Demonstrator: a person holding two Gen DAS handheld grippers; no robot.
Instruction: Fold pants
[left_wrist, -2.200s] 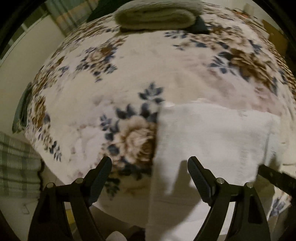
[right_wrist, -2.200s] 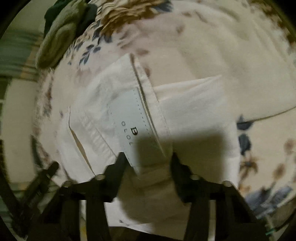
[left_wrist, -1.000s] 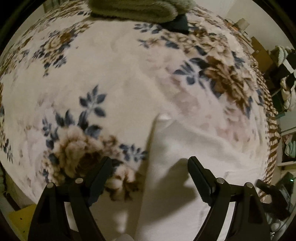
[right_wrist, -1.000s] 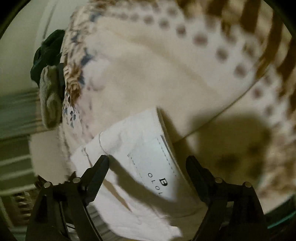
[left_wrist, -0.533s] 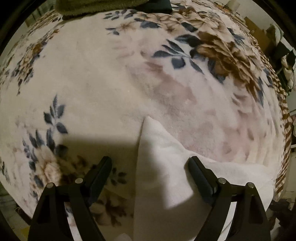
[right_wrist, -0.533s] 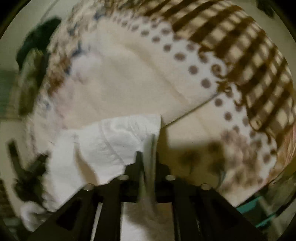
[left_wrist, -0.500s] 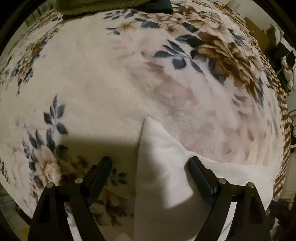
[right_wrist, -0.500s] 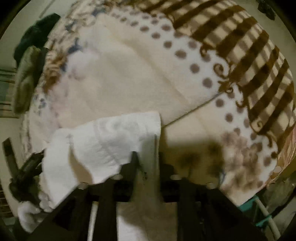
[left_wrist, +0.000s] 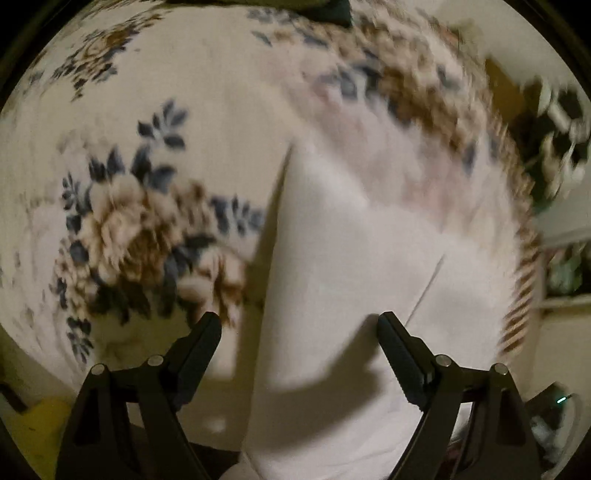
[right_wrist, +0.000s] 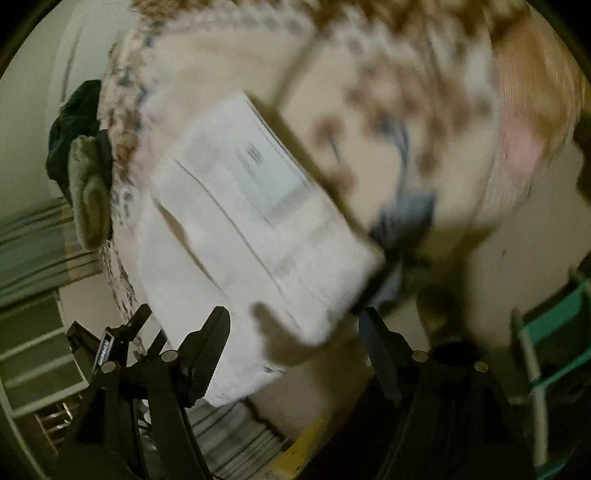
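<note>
Both tongs, left gripper (left_wrist: 298, 341) and right gripper (right_wrist: 293, 338), gape wide, holding nothing. White pants (left_wrist: 351, 266) lie folded on the flowery blanket (left_wrist: 192, 103). Soft, floppy, probably light; pinch thick edges.

**Bed surface and items on it**

The bed, covered by a cream fleece blanket with blue and brown flowers (left_wrist: 155, 229), carries folded white cotton pants (left_wrist: 351, 280) near its edge. An olive-green folded cloth (right_wrist: 90, 192) and a dark garment (right_wrist: 74, 122) lie at the far end.
</note>
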